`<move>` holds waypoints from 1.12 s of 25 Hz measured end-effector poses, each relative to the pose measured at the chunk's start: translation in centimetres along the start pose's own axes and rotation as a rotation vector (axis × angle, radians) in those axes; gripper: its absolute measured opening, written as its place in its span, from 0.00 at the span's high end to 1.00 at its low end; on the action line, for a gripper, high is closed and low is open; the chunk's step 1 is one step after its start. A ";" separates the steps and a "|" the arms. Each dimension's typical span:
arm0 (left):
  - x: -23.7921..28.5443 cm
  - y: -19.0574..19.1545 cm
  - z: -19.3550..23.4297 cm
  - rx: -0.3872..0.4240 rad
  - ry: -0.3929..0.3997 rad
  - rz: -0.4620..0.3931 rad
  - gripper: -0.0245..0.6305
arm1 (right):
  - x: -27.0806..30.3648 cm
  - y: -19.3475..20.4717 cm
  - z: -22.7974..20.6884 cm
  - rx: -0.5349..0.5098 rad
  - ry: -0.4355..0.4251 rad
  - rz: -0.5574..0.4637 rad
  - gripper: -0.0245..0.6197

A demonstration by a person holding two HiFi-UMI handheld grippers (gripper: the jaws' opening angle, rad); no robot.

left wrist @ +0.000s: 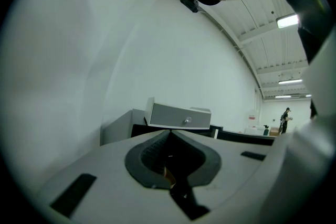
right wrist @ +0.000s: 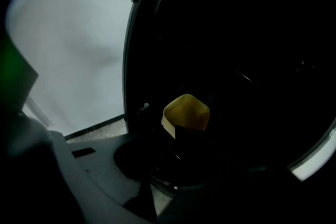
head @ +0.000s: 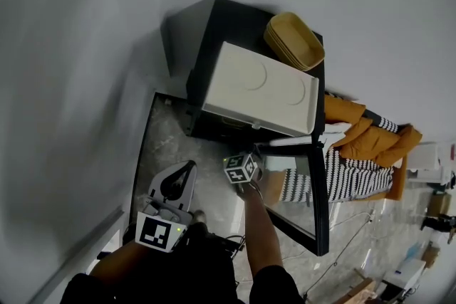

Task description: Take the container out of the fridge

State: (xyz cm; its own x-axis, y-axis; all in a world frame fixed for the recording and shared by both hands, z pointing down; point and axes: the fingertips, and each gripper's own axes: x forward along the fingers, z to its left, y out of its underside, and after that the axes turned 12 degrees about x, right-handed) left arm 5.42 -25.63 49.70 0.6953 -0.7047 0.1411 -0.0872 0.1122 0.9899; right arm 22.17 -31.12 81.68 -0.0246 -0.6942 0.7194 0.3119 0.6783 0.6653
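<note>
The container [right wrist: 186, 112], a yellow tub, sits deep in the dark fridge [head: 229, 25], low on a wire shelf, just ahead of the right gripper [right wrist: 176, 139]. That gripper's jaws stand parted and pinch nothing; one dark tip overlaps the tub's lower edge, and I cannot tell whether it touches.

The main risk, as I judge it, is poor sight. The inside is so dark that the far jaw hardly shows, so the jaws may close on one corner alone or on the shelf wires. A corner grip could let the tub tilt or slip on the way out. A push before closing could shove it further back. The open glass door [head: 313, 203] hangs close beside the right arm [head: 260, 238]; a wide pull could knock it.

In the head view the right arm reaches forward and down into the opening, the gripper slanted downward. The left gripper [left wrist: 169, 132] hangs near level outside the fridge, jaws pressed together on nothing, aimed at the white box [left wrist: 178, 115] on top.
</note>
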 end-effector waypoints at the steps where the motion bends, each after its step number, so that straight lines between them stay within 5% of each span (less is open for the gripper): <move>1: 0.1 0.1 0.1 -0.003 -0.003 0.000 0.96 | 0.6 0.3 0.1 -0.042 -0.003 0.017 0.88; 12: 0.8 1.2 1.1 -0.021 -0.022 0.023 0.96 | 4.9 2.4 0.0 -0.372 -0.027 0.131 0.84; 28: 1.8 1.8 1.6 -0.024 -0.043 0.035 0.96 | 7.7 2.9 -1.0 -0.506 -0.067 0.195 0.79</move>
State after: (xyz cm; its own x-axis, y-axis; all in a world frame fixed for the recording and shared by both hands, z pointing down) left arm 5.40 -27.77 51.76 0.6605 -0.7297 0.1768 -0.0934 0.1538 0.9837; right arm 23.78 -34.74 88.91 0.0242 -0.5388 0.8421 0.7343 0.5811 0.3508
